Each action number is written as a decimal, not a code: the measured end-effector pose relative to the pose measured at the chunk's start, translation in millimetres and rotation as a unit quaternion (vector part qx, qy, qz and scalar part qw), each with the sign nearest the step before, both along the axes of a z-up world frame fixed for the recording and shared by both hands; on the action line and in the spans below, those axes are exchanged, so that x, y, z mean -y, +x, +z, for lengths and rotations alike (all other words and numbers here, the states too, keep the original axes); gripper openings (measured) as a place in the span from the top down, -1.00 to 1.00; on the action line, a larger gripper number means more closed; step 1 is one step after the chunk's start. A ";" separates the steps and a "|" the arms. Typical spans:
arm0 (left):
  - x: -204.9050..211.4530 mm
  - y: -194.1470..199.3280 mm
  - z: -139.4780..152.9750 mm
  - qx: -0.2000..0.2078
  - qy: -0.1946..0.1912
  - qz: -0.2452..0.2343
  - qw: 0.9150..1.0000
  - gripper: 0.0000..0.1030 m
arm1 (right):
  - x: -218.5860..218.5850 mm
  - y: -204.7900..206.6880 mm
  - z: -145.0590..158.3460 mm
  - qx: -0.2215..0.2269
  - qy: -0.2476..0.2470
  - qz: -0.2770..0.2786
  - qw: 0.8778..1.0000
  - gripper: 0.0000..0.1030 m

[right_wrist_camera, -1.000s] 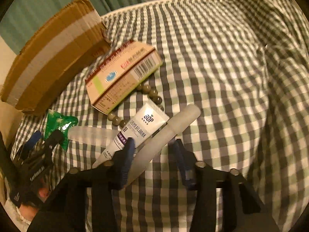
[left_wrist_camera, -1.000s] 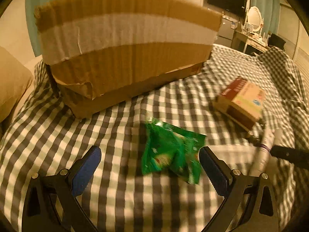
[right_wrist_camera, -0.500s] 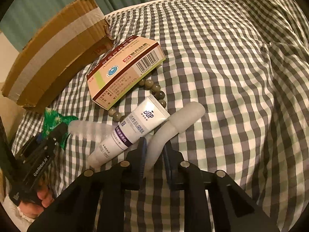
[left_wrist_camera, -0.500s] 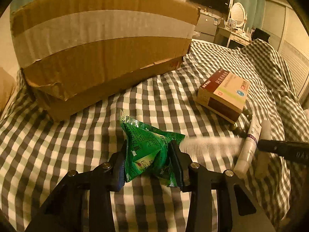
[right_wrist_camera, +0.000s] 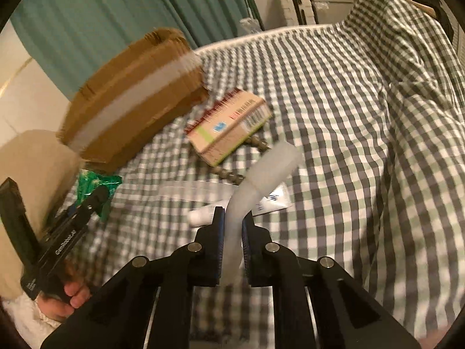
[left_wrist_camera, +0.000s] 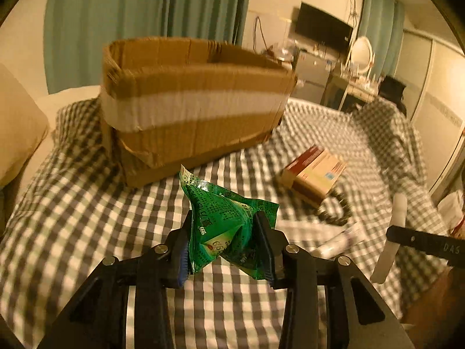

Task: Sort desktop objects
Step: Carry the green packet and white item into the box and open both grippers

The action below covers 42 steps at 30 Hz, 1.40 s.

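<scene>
Checked bedspread (left_wrist_camera: 87,232); tongs (left_wrist_camera: 223,241) pinch "666"-looking sachet (left_wrist_camera: 223,221).

A checked bedspread (left_wrist_camera: 87,232) covers the bed beneath the tool. Teal curtains (left_wrist_camera: 116,14) hang ahead, a pillow (left_wrist_camera: 20,133) lies left, and a dark television (left_wrist_camera: 322,29) and round mirror (left_wrist_camera: 360,55) stand far right.

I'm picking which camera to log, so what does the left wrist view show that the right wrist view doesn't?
Only the left wrist view shows the open top of the cardboard box, the wall TV and the round mirror. Only the right wrist view shows the white tube lying on the bed and the person's hand. Both show the left claw shut on the green packet, the right claw gripping the frosted stick, the medicine box and the bead bracelet.
</scene>
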<state>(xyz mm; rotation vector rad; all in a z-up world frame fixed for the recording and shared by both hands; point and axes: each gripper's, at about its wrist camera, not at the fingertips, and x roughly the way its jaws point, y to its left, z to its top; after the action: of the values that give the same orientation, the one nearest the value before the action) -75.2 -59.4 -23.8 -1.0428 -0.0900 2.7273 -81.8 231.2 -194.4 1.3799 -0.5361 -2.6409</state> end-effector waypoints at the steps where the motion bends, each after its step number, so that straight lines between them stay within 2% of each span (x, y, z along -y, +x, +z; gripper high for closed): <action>1: 1.5 4.9 7.6 -0.008 0.001 0.005 1.000 0.24 | 2.1 1.5 4.5 -0.004 -0.008 0.004 1.000 0.79; 4: 5.5 15.3 31.5 -0.023 0.016 0.007 1.000 0.24 | 6.9 9.0 28.2 -0.026 -0.053 0.020 0.998 0.79; 9: 8.3 19.3 76.2 -0.049 0.025 0.012 0.998 0.24 | 28.9 7.9 85.7 -0.088 -0.057 0.058 0.993 0.79; 13: 9.2 4.6 106.1 -0.071 0.014 0.012 0.997 0.24 | 51.7 -17.3 125.8 -0.127 -0.059 0.095 0.986 0.79; 17: 19.0 -26.9 131.2 -0.085 0.016 0.021 0.996 0.24 | 73.8 -62.3 146.9 -0.147 -0.057 0.116 0.981 0.79; 20: 26.9 -55.6 141.5 -0.091 0.019 0.029 0.995 0.24 | 89.1 -102.5 150.5 -0.149 -0.062 0.122 0.979 0.79; 23: 29.6 -87.0 141.6 -0.092 0.000 0.034 0.995 0.24 | 101.9 -141.5 144.5 -0.146 -0.063 0.131 0.979 0.79; 26: 35.5 -116.9 130.5 -0.090 -0.014 0.040 0.995 0.24 | 113.6 -176.1 132.5 -0.138 -0.059 0.132 0.980 0.79; 31: 50.5 -147.1 106.3 -0.068 0.004 0.041 0.997 0.24 | 123.6 -215.2 105.0 -0.117 -0.055 0.138 0.982 0.79; 33: 55.2 -151.0 98.2 -0.065 0.001 0.047 0.997 0.24 | 130.0 -225.3 99.6 -0.111 -0.047 0.136 0.983 0.71; 34: 57.9 -151.9 95.3 -0.065 0.004 0.046 0.997 0.18 | 129.8 -227.8 98.9 -0.108 -0.042 0.132 0.985 0.61; 35: 58.9 -151.4 93.5 -0.062 0.005 0.047 0.997 0.03 | 131.0 -230.7 97.8 -0.102 -0.041 0.126 0.986 0.16; 36: 60.1 -151.2 91.9 -0.058 0.004 0.051 0.997 -0.16 | 129.8 -231.9 97.8 -0.098 -0.045 0.115 0.987 -0.11; 37: 60.5 -150.1 91.5 -0.054 0.001 0.060 0.997 -0.67 | 126.1 -230.2 100.3 -0.101 -0.055 0.102 0.988 -0.41; 38: 62.2 -147.4 92.0 -0.053 -0.003 0.073 0.996 -0.93 | 123.2 -225.9 104.4 -0.109 -0.063 0.095 0.988 -0.42; 40: 65.7 -133.1 97.0 -0.072 -0.002 0.093 0.993 -0.95 | 121.4 -218.1 116.0 -0.117 -0.057 0.088 0.988 -0.42; 42: 67.9 -120.1 101.7 -0.072 -0.003 0.095 0.993 -0.96 | 118.0 -206.5 128.2 -0.125 -0.049 0.085 0.987 -0.42</action>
<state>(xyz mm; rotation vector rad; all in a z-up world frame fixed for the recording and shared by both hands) -195.4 -127.3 77.9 -0.8754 -0.1647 2.9671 -288.3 113.2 -66.1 0.9992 -0.4858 -2.5596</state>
